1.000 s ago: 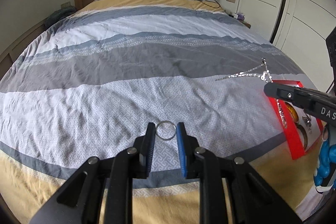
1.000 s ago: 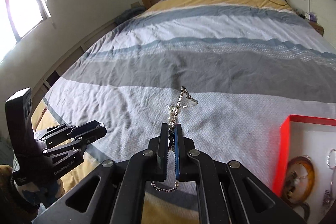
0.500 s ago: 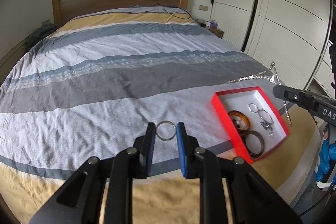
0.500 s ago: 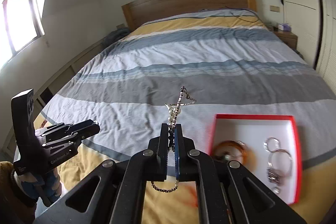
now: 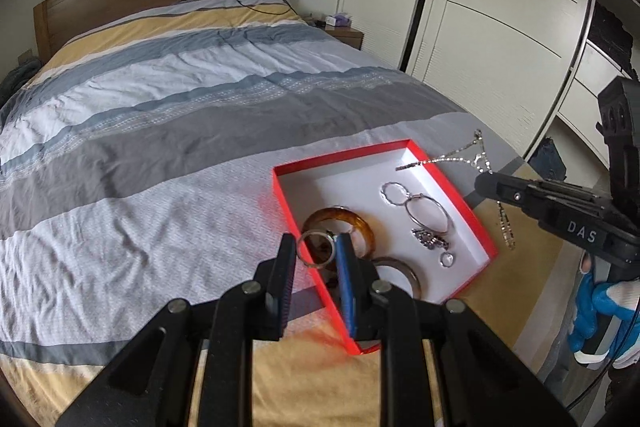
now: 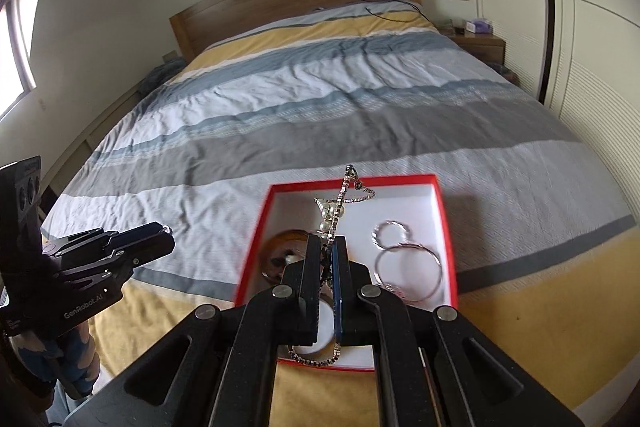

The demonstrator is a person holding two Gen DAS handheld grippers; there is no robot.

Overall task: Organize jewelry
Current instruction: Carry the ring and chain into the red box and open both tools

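Two grippers over the bed (image 5: 160, 131), both near its foot edge, where one red box (image 5: 456, 195) with a white floor sits on the striped cover, close to the foot corner on the wardrobe (image 5: 500, 27) side; the left gripper (image 5: 314, 251) has its jaws only a little apart, clamped on one thin silver ring (image 5: 315, 249), held upright just over the box's near-left wall; the right gripper (image 6: 328, 251) has its jaws all but closed on one sparkly chain necklace (image 6: 340, 203), which sticks up past the fingertips and loops below them, hanging above the box interior (image 6: 400, 203); inside the box, counted from the left wrist view: one amber bangle (image 5: 344, 223) by the left wall, one dark bangle (image 5: 404, 271) at the near end, two thin silver hoops (image 5: 430, 213) linked in the middle, one small silver cluster (image 5: 430, 239) and one small charm (image 5: 447, 259) beside them; a hand in a blue and white glove (image 5: 600, 311) carries the right gripper.
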